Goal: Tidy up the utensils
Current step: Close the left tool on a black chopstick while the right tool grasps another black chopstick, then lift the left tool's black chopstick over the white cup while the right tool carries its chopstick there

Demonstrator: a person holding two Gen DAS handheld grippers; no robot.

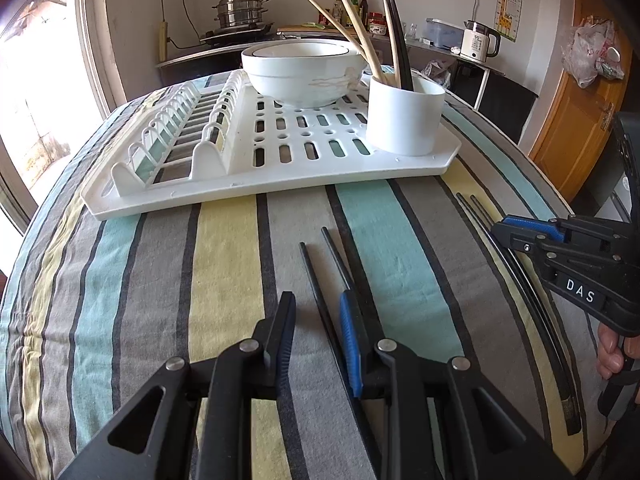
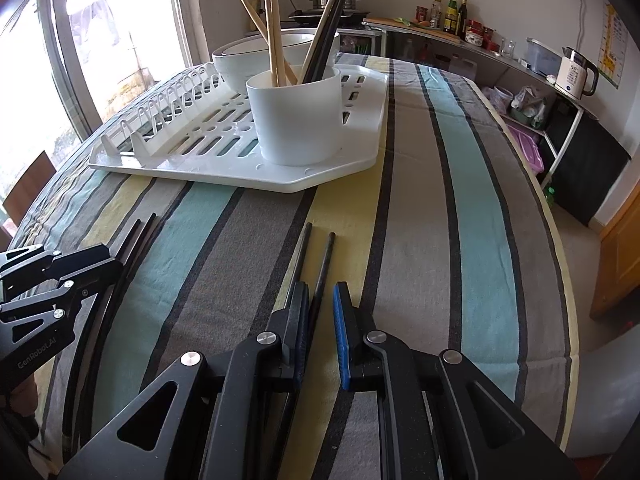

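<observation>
A kitchen worktop under a striped cloth (image 1: 224,248) carries a white drying rack (image 1: 280,176) with a cup (image 1: 404,120) of chopsticks. Between the left gripper (image 1: 316,336)'s parted, unclenched fingers lies a black chopstick pair (image 1: 320,276); the right gripper (image 2: 320,320)'s fingers straddle another black pair (image 2: 316,264), gripping nothing. These sticks look light, stiff and slippery, so squeeze both together mid-shaft.

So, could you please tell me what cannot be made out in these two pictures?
- Left wrist view: the near ends of the black chopsticks lie under the left hand-held gripper; whether its pads touch them is unclear.
- Right wrist view: the same holds for the second pair under the right hand-held gripper.
- Both views: the inside of the white cup is behind its wall.
</observation>
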